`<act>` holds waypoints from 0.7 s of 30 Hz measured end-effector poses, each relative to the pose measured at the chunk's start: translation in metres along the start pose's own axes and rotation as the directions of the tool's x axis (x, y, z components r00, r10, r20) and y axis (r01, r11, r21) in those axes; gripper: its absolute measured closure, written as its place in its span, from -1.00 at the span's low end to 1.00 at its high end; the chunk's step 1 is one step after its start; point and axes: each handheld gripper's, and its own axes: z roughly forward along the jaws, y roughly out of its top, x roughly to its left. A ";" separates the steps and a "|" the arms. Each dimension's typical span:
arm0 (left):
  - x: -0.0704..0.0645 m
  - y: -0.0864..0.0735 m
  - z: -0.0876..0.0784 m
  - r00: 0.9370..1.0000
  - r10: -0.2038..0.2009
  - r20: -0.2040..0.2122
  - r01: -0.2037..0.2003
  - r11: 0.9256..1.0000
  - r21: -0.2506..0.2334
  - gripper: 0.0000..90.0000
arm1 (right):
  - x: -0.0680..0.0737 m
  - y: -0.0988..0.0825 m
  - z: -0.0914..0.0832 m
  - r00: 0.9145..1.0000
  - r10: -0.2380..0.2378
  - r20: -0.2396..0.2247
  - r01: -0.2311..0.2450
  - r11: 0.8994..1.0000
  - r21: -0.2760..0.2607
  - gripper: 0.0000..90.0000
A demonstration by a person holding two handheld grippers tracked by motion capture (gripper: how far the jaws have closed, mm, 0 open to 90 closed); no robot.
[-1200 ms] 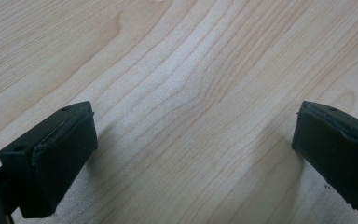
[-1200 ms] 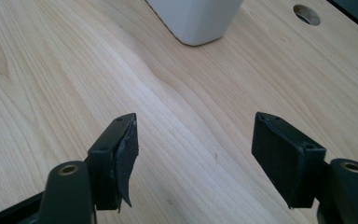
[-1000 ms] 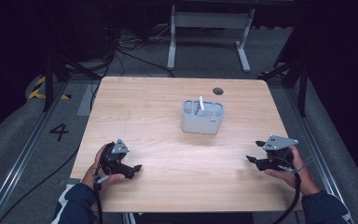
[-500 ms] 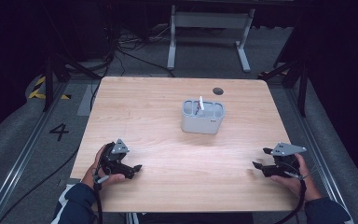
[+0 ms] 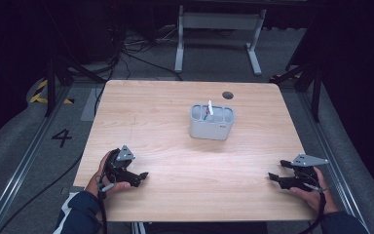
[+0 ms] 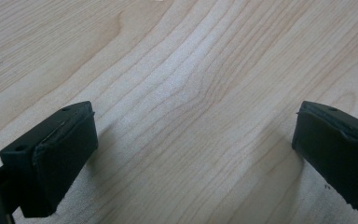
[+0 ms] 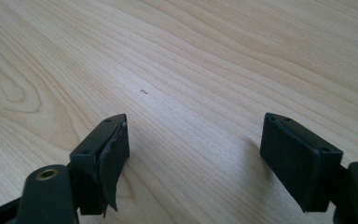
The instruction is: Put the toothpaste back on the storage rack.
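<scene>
A grey compartmented holder (image 5: 212,122) stands upright near the middle of the wooden table (image 5: 175,107), with a white stick-like item (image 5: 210,108) leaning out of one compartment. My left gripper (image 5: 143,175) rests at the front left of the table, open, with bare wood between its jaws (image 6: 191,140). My right gripper (image 5: 271,176) sits low at the front right edge, open; its jaws have just been opening and nothing lies between them (image 7: 191,144). Both grippers are well apart from the holder.
A small dark round hole (image 5: 228,95) marks the table's far right area. Beyond the far edge stands a metal frame (image 5: 219,22) on the floor, with cables nearby. A rail and a painted number four (image 5: 61,137) lie left of the table.
My right gripper has moved toward the front right corner of the table and sunk lower. The left gripper and the holder have stayed where they were.
</scene>
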 end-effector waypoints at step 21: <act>-0.001 0.000 0.000 1.000 -0.006 -0.007 0.006 1.000 0.001 -0.99 | -0.001 0.001 0.001 1.000 0.008 0.001 -0.008 1.000 0.005 -0.51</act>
